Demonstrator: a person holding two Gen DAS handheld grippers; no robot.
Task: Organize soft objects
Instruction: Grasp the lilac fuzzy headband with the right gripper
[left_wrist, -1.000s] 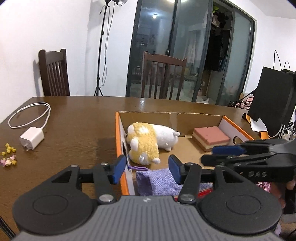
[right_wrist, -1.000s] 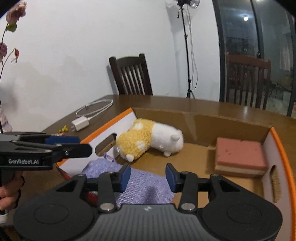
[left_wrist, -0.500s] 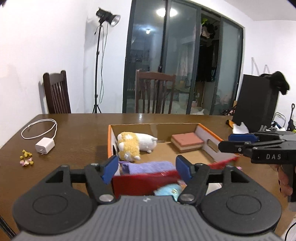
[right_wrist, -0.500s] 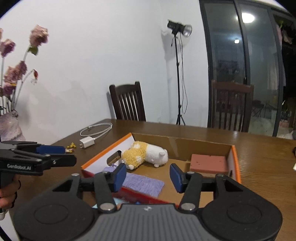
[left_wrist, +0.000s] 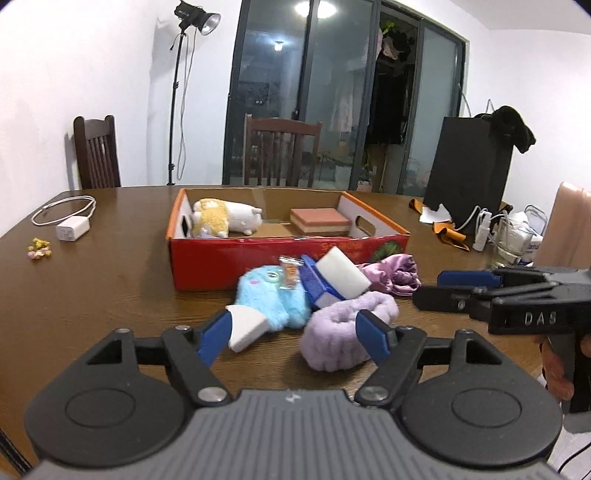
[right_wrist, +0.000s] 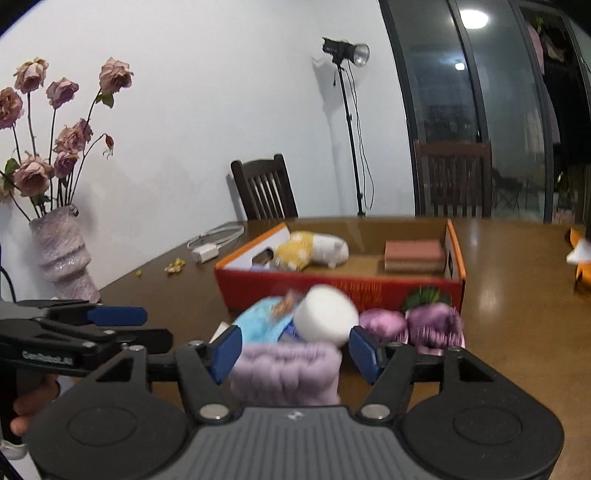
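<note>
Both grippers pointed slightly downward over a brown wooden table (left_wrist: 92, 280). The left gripper (left_wrist: 293, 332) stood apart, empty; the right gripper (right_wrist: 295, 349) was opening, gripping nothing. Soft toys and sponges (left_wrist: 295, 291) lay heaped at twelve o'clock, before a red cardboard box (left_wrist: 258, 254) holding a plush (left_wrist: 225, 218).

white walls, dark wooden table (left_wrist: 92, 280), two chairs (slatted backs), glass sliding doors (left_wrist: 317, 99), studio lamp (left_wrist: 195, 18) on a stand.

You face a pile of soft items (left_wrist: 317, 295) that blocks the table (left_wrist: 110, 288) up to the red box (left_wrist: 288, 254). Bare wood lies left of it. 2 toys (left_wrist: 225, 218) and a sponge (left_wrist: 319, 220) leave open floor mid-box.
</note>
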